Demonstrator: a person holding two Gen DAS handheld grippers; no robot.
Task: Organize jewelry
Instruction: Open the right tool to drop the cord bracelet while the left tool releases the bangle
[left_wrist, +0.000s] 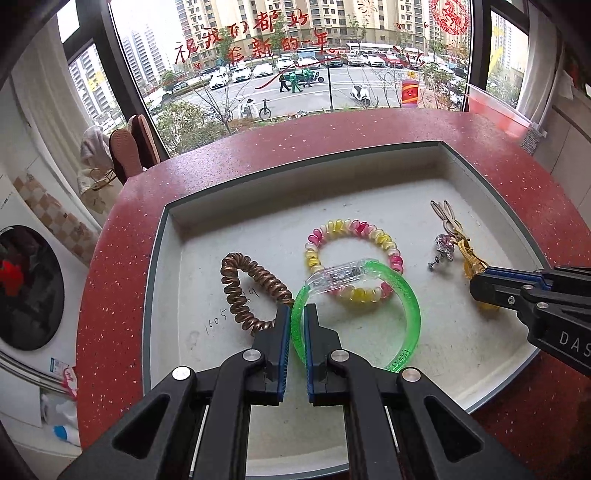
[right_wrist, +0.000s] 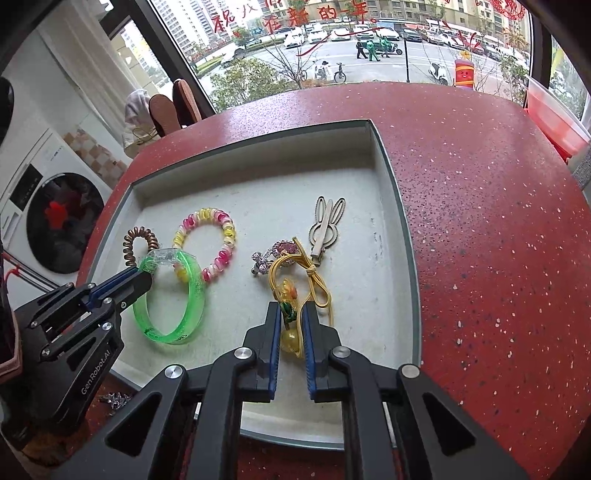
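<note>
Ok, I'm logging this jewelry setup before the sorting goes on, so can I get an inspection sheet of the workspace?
Surface: red speckled counter under a shallow white tray.
Job's things: all in the tray: green bangle, its clear clasp overlapping the pink-yellow coil bracelet; copper coil tie; bunny hair clip; rhinestone brooch; yellow cord tie.
Clutter: small sparkly piece on the counter outside the tray.
Grippers: left gripper shut on the green bangle; right gripper straddles the yellow cord tie, jaws not pressing it.
Cables: nothing seen.
Surroundings: window to a street, washing machine.
</note>
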